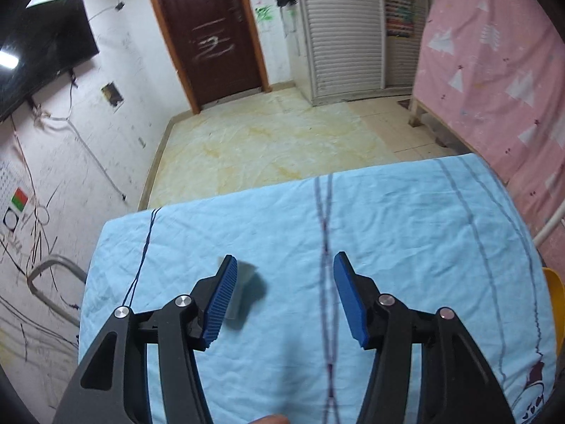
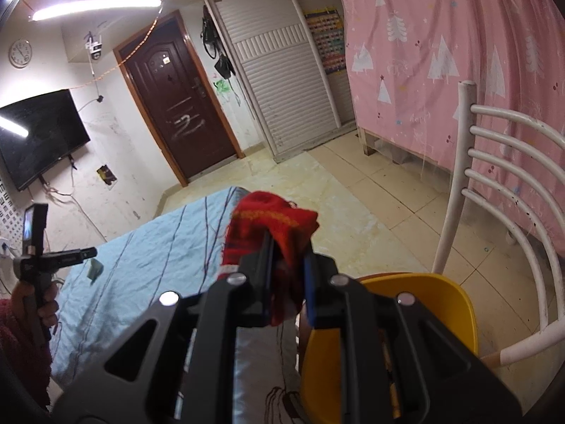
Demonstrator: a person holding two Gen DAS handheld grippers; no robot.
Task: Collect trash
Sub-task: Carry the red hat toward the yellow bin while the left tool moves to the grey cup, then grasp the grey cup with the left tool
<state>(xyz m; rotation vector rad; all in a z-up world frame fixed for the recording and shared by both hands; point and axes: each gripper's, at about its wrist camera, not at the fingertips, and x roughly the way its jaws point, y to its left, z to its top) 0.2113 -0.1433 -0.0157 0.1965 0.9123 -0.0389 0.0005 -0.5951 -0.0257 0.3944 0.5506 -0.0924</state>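
The small translucent plastic scrap (image 1: 247,291) lies on the light-blue striped cloth-covered table (image 1: 406,219). The yellow plastic bin (image 2: 448,304) stands at the table's right edge, before the white metal chair (image 2: 494,190).

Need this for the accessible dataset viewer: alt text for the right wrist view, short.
The right gripper is shut on a red cloth, held above and beside a yellow bin at the edge of a table under a light blue sheet. A white chair stands right; the left gripper hovers far left.

Crumpled red cloth (image 2: 273,228), clamped above yellow bin (image 2: 416,304)
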